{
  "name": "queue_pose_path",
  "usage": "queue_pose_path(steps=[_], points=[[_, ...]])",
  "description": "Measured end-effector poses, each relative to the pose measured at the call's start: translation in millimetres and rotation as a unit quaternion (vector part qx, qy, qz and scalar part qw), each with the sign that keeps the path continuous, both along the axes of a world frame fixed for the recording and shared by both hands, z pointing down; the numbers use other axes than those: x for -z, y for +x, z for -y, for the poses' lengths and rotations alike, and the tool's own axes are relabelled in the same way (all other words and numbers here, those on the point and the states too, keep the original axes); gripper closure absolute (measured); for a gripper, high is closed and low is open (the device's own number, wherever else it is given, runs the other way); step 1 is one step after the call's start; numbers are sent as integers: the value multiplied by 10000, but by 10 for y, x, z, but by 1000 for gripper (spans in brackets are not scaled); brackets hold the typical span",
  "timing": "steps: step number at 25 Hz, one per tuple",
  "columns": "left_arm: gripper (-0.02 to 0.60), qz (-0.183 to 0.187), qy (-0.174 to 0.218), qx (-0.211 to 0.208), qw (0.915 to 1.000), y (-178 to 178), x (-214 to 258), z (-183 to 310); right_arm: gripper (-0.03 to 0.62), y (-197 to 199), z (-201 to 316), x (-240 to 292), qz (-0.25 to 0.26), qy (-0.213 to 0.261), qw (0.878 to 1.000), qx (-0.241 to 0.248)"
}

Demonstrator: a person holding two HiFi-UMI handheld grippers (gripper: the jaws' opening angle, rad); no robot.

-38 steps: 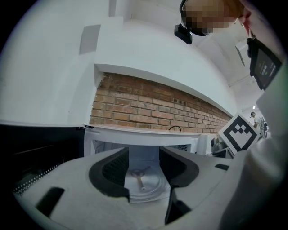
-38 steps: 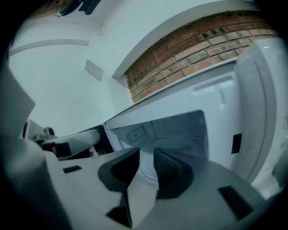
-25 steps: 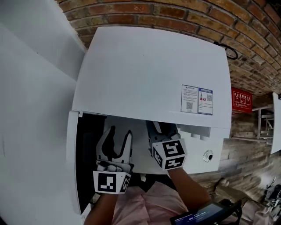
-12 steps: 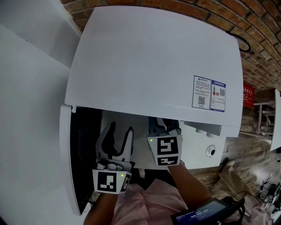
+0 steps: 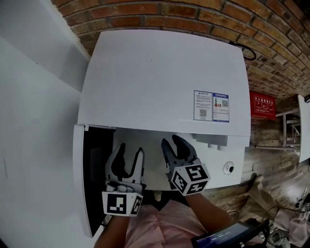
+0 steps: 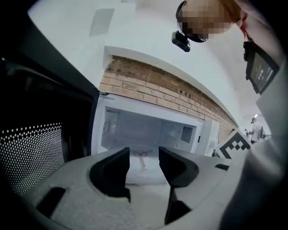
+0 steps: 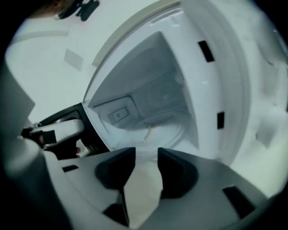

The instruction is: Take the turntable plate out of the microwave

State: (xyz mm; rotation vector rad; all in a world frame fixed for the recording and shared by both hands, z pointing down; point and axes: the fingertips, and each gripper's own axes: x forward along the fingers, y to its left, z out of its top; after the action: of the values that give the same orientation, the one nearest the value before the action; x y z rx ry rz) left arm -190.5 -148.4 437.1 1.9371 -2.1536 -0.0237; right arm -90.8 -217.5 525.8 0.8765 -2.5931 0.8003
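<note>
Nearest the camera, a person in a pink top [image 5: 160, 225] is holding both tools just in front of the microwave [image 5: 164, 77], marker cubes facing up. The left claw [image 5: 131, 147] is standing open with nothing between its pads. It is pointing into the open cavity, close to the door [image 5: 89, 179], which is hanging open at the left with its dark inner face and dotted mesh showing. The right claw [image 5: 170, 141] is sitting just beside it, nearer the middle of the opening, its cube tilted to one side. Its jaws are opening and nothing is lying between them — only the pale cavity floor is showing through the gap.

Past both claws, the plate [image 7: 166, 132] is lying flat on the cavity floor, inside the microwave, its round rim curving toward the side wall. A small three-armed hub is showing at its centre, and neither claw is touching it.

To the right of the opening, a knob [image 5: 228, 169] is sitting on the control panel. Farther up, the white top of the microwave is carrying a printed label [image 5: 210, 106] near its right edge. Behind it all a brick wall [image 5: 193, 14] is rising — with a red sign [image 5: 261, 104] hanging on it at the right.
</note>
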Motion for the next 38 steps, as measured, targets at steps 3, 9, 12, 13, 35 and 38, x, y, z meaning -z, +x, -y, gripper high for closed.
queue_pose_path(steps=[3,9,12,13,35,38], points=[[373,12,27,-51,10000,35,63,-5,408,51,-77,-148,972,-1292,9857,-468],[373,205,-17,-109,9997,75,164,-66,373,-168,161,-302,2585,-2803,9188,-1024],[373,252,-72,-105,9996,100,149,-103,459,-138,165,-307,2816,-2961,9065,-1067],[376,266,-90,-117,9995,111,140,-105,507,-119,152,-280,2851,-2923,9068,-1045],[376,363,-114,-2,9993,99,157,-258,468,-171,151,-375,3522,-3318,8721,-730],[376,343,-98,-22,9994,121,150,-257,551,-203,114,-250,3679,-3159,8725,-598]])
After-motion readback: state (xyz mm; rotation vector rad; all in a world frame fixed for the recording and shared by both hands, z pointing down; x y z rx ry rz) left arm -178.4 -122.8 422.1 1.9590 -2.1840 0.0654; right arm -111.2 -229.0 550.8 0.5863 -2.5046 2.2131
